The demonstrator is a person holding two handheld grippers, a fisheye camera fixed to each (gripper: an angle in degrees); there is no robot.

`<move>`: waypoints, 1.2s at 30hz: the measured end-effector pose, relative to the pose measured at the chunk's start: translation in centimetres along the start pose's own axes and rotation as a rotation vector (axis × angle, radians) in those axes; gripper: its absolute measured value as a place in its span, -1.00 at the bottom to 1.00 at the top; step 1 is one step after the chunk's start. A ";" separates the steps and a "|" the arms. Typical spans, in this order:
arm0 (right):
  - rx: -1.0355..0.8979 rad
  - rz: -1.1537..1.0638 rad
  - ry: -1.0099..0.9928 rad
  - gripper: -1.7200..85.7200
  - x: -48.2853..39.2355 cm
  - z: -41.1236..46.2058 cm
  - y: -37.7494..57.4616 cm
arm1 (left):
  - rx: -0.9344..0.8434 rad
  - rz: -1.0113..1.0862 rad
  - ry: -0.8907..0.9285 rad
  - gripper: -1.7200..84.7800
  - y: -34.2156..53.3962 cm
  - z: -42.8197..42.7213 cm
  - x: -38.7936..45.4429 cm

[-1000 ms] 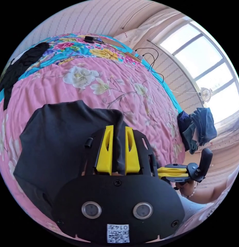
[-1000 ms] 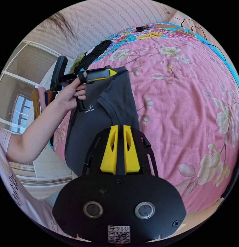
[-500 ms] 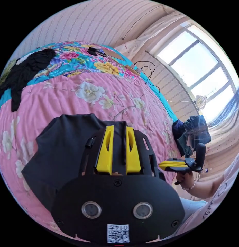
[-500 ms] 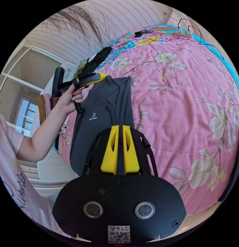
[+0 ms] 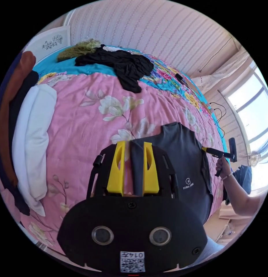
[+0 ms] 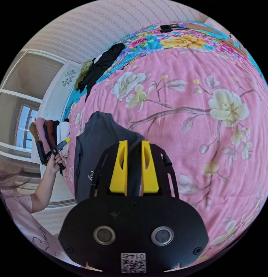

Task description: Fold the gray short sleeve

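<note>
Much open pink bedspread (image 6: pixel 197 121) around my gray shirt (image 5: pixel 180 155); left gripper (image 5: pixel 133 168) and right gripper (image 6: pixel 134 168) each clamp a shirt edge.

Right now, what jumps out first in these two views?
The loud pink floral quilt covering the bed, with the gray short sleeve spread flat on it. Each view's own yellow-jawed gripper, left gripper and right gripper, has shirt fabric between its jaws. A black garment lies crumpled on the teal floral cover beyond.
</note>
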State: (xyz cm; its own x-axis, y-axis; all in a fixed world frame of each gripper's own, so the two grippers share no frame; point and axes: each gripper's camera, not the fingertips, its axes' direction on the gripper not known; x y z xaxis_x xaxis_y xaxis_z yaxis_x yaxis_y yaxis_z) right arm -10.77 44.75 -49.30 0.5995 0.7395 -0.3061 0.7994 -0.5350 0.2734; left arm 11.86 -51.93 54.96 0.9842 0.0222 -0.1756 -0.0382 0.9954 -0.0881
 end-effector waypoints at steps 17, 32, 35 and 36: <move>0.106 -0.131 0.062 -0.95 -3.4 -8.0 -2.0 | 0.104 0.047 0.155 -0.98 -2.3 -6.6 -1.6; 0.183 -0.191 -0.142 -0.94 -4.0 -10.5 16.0 | 0.125 0.230 0.266 -0.98 16.2 -15.9 -4.2; 0.139 -0.167 -0.144 -0.94 -4.0 -9.8 22.0 | 0.102 0.245 0.280 -0.98 21.8 -16.8 -4.9; 0.131 -0.158 -0.147 -0.94 -4.0 -9.6 23.2 | 0.076 0.260 0.272 -0.98 24.0 -16.8 -5.1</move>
State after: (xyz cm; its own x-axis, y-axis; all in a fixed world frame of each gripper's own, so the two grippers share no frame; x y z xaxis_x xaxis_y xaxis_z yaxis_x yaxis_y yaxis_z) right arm 5.03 33.28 -32.95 0.4584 0.7557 -0.4678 0.8760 -0.4730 0.0943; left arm 2.98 -29.71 37.28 0.8613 0.2596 -0.4368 -0.2576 0.9641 0.0650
